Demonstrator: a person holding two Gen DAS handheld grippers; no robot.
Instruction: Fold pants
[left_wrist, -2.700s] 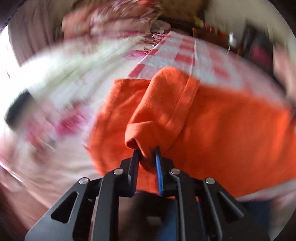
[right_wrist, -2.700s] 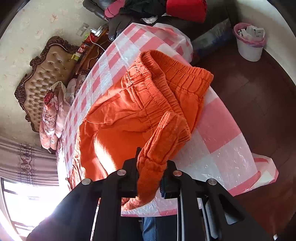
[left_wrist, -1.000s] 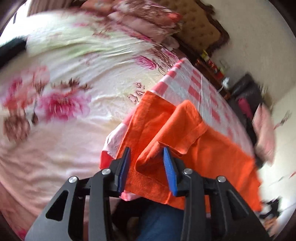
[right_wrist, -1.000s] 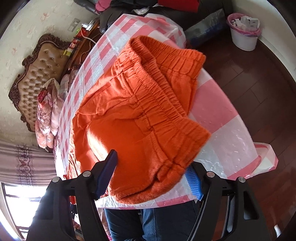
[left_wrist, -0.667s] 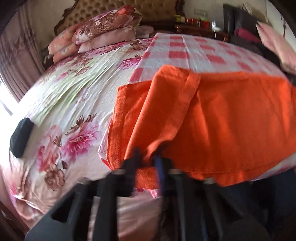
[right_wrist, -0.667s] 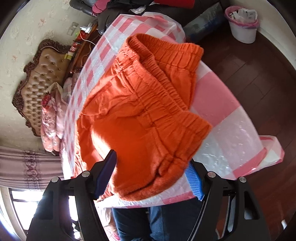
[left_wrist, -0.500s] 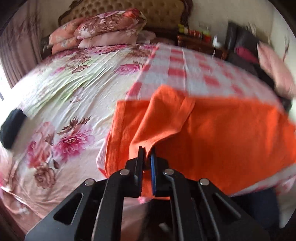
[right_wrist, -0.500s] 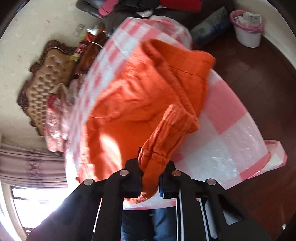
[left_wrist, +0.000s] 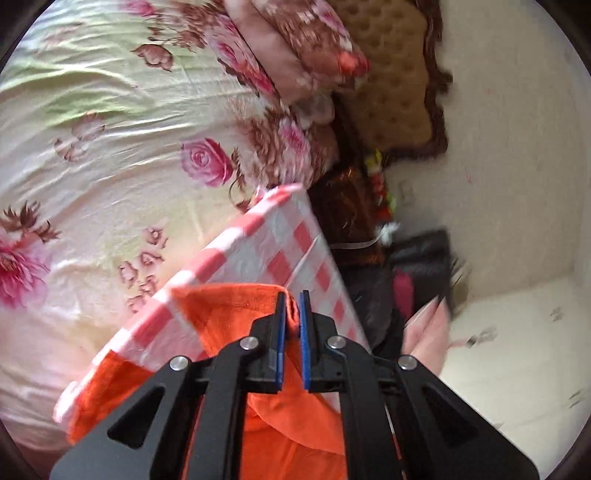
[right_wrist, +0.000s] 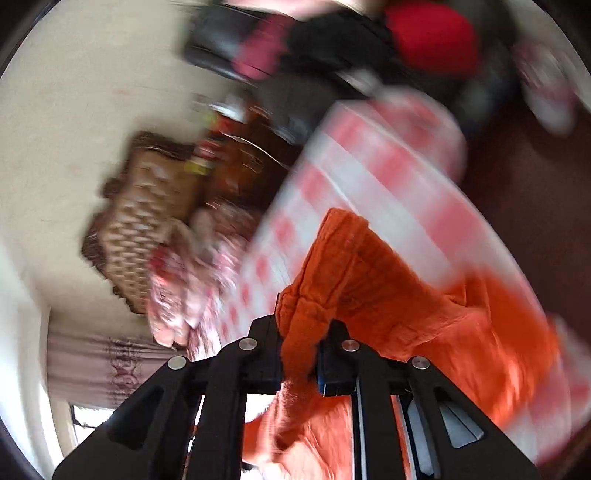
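Observation:
The orange pants (left_wrist: 236, 314) lie on a red-and-white checked cloth (left_wrist: 295, 236). My left gripper (left_wrist: 291, 314) is shut on a fold of the orange hem and holds it lifted above the cloth. In the right wrist view, blurred by motion, my right gripper (right_wrist: 300, 325) is shut on the gathered elastic waistband of the pants (right_wrist: 354, 266), which rises from the cloth (right_wrist: 388, 173) and drapes to the right.
A floral bedspread (left_wrist: 110, 129) spreads to the left, with floral pillows (left_wrist: 280, 48) and a tufted headboard (left_wrist: 399, 85) beyond. A cluttered nightstand (left_wrist: 369, 192) and a dark pile of clothes (right_wrist: 332, 40) sit past the cloth. Dark wood floor (right_wrist: 517, 173) is at the right.
Both grippers opened about a second ago, then shut again on the pants. Now both have swung up and over the cloth, carrying the hem and the waistband with them.

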